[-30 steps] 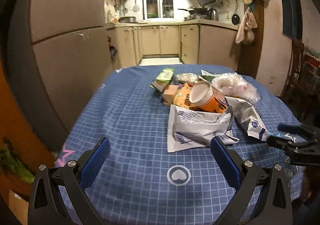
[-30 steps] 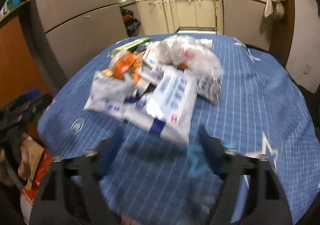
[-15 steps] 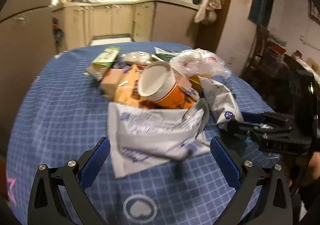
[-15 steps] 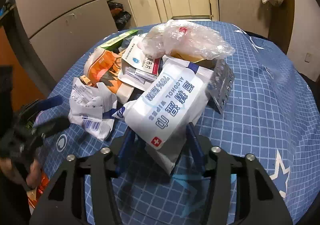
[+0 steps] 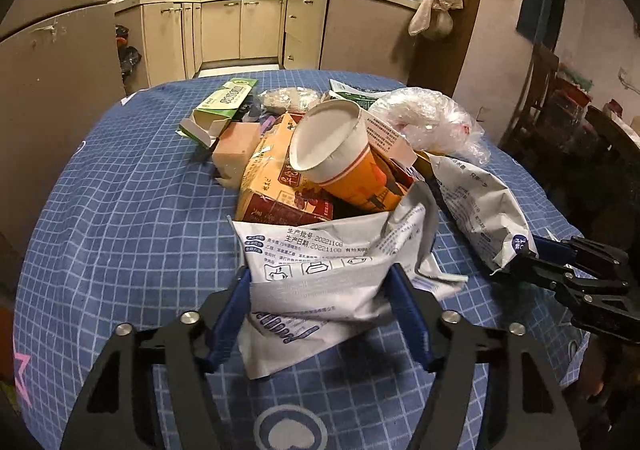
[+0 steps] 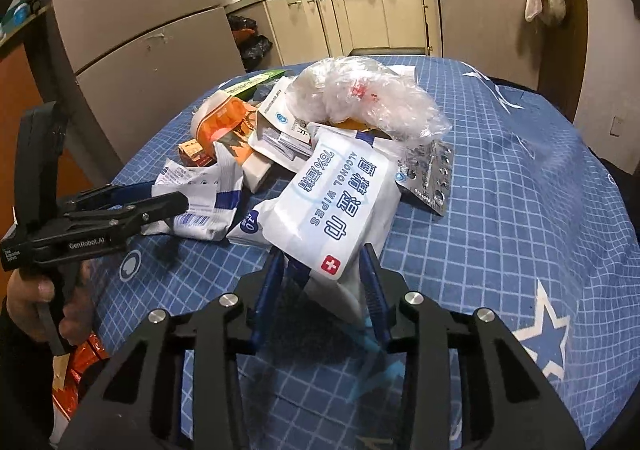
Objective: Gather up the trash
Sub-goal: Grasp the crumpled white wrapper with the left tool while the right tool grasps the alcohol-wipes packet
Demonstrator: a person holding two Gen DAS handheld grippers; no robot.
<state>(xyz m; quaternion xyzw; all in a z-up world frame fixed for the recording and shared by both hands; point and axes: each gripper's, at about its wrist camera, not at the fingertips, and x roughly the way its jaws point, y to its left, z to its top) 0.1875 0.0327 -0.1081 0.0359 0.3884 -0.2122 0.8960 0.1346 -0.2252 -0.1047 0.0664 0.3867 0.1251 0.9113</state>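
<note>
The trash sits heaped mid-table on the blue checked cloth (image 5: 120, 218), with the orange paper cup (image 5: 340, 166) lying on top. Nearer than the cup and left of it, the left gripper (image 5: 320, 314) has just been narrowing, its pads pressing the crumpled white wrapper (image 5: 320, 270), likely to lift it. Right of the cup, the right gripper (image 6: 324, 294) has likewise been narrowing around the alcohol wipes pack (image 6: 340, 206), pinching its near end.

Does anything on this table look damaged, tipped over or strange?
Yes. An orange paper cup lies tipped on its side on top of a heap of wrappers, its open mouth facing the left wrist camera. The green cardboard box behind it has its end flaps torn open. I see nothing spilled on the blue checked tablecloth.
</note>
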